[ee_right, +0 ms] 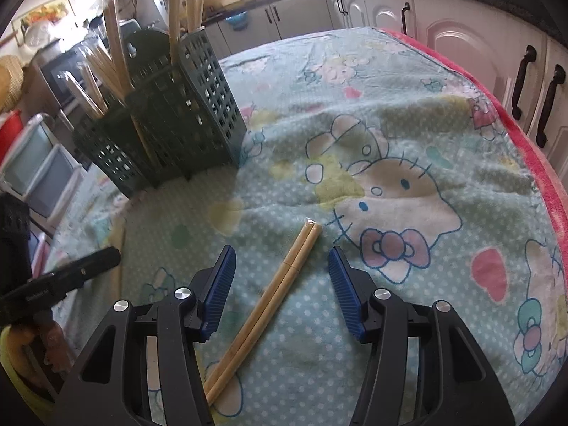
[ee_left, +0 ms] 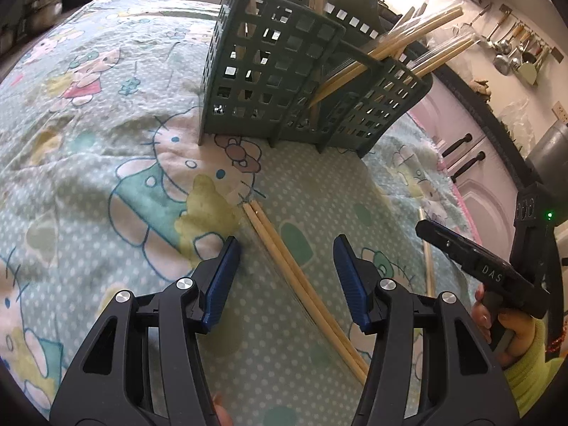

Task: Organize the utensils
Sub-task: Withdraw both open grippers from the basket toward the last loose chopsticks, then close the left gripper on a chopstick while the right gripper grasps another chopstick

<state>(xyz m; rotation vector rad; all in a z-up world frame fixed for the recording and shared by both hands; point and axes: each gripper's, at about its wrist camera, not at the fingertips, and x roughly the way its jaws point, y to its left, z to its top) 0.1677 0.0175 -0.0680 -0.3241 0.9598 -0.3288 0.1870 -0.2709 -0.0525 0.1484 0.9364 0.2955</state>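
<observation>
Both grippers open: left gripper (ee_left: 285, 280) straddles a wrapped chopstick pair (ee_left: 284, 266) on the patterned cloth (ee_left: 106, 142); right gripper (ee_right: 282, 287) straddles another pair (ee_right: 273, 284). Green utensil caddy (ee_left: 284, 85) stands beyond.

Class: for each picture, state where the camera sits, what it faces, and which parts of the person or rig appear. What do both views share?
Left wrist: on the left tongs, facing down at a chopstick pair; right tongs and hand show at right.
Right wrist: on the right tongs, facing another chopstick pair; left tongs at left.
Shared: green holder, cartoon cloth.
</observation>
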